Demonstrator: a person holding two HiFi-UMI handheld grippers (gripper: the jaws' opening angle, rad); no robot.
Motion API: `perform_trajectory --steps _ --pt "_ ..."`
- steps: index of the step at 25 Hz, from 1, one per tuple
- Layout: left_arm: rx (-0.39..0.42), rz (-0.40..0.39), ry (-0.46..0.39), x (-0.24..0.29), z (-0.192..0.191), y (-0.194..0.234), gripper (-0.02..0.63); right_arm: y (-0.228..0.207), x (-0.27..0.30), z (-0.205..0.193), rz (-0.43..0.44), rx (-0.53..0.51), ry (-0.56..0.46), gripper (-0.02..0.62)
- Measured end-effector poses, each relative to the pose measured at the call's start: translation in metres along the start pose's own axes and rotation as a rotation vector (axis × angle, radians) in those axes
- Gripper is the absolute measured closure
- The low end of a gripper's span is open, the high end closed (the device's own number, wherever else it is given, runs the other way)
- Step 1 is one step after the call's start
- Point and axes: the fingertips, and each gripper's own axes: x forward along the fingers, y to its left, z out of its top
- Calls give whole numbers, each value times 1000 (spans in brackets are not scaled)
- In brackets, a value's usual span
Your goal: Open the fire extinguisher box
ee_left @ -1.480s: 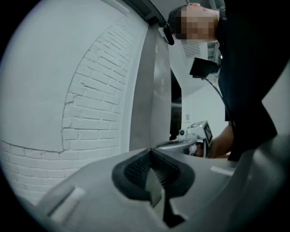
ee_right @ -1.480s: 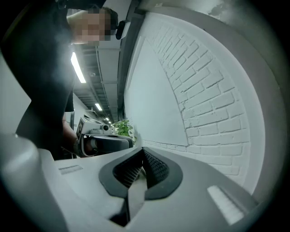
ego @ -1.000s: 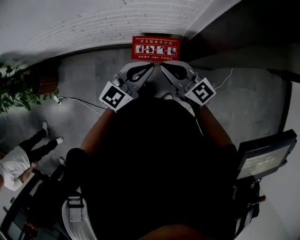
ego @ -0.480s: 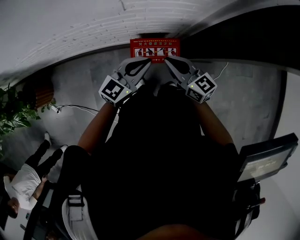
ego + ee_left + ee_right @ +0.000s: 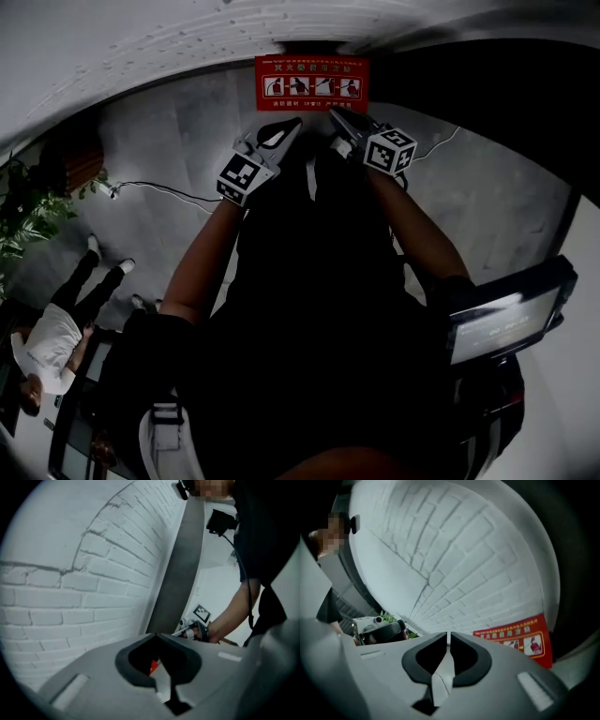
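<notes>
The red fire extinguisher box (image 5: 311,82) stands on the floor against the white brick wall, with a strip of pictograms on its top. Both grippers are held out toward it, just short of its near edge. My left gripper (image 5: 292,124) is shut and empty; in the left gripper view its tips (image 5: 157,635) meet, and a sliver of red shows behind them. My right gripper (image 5: 335,112) is also empty. Its jaws (image 5: 449,637) are starting to open, with only a thin slit between them. The box's red label (image 5: 515,637) lies to their right.
A white brick wall (image 5: 187,37) runs behind the box, with a dark panel (image 5: 487,84) to its right. A cable (image 5: 169,192) crosses the grey floor at left near a potted plant (image 5: 28,220). A person in a white shirt (image 5: 47,342) stands lower left. A dark screen device (image 5: 502,314) is at right.
Both grippers have moved forward and closer together toward the red box, which now lies just beyond their tips. The head view has shifted forward too.
</notes>
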Motion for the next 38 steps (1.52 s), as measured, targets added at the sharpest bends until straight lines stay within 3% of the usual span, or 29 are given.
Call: perform_trajectory --steps 6,10,14,17,23,27,33,35,38 --pt "-101 34 141 42 -87 8 607 -75 23 -87 -9 243 91 578" --pt "-143 40 209 65 -138 11 607 -108 27 -129 -32 315 111 578" --pt "-181 50 254 78 -175 15 607 -137 31 -155 -32 405 78 571" --pt "-202 58 290 84 -200 14 607 -159 36 -164 -38 487 34 504" --pt "-225 74 320 81 -218 8 607 -195 52 -173 -81 647 -48 459" --pt "-225 81 313 76 -216 3 607 -199 60 -178 -88 665 -49 445" --pt "-218 96 310 81 -231 12 607 -216 74 -188 -62 725 -83 445" --pt "-216 97 309 81 -232 15 607 -222 74 -193 -72 751 -87 483" --pt "-214 93 314 79 -227 17 607 -219 72 -189 -82 765 -100 492"
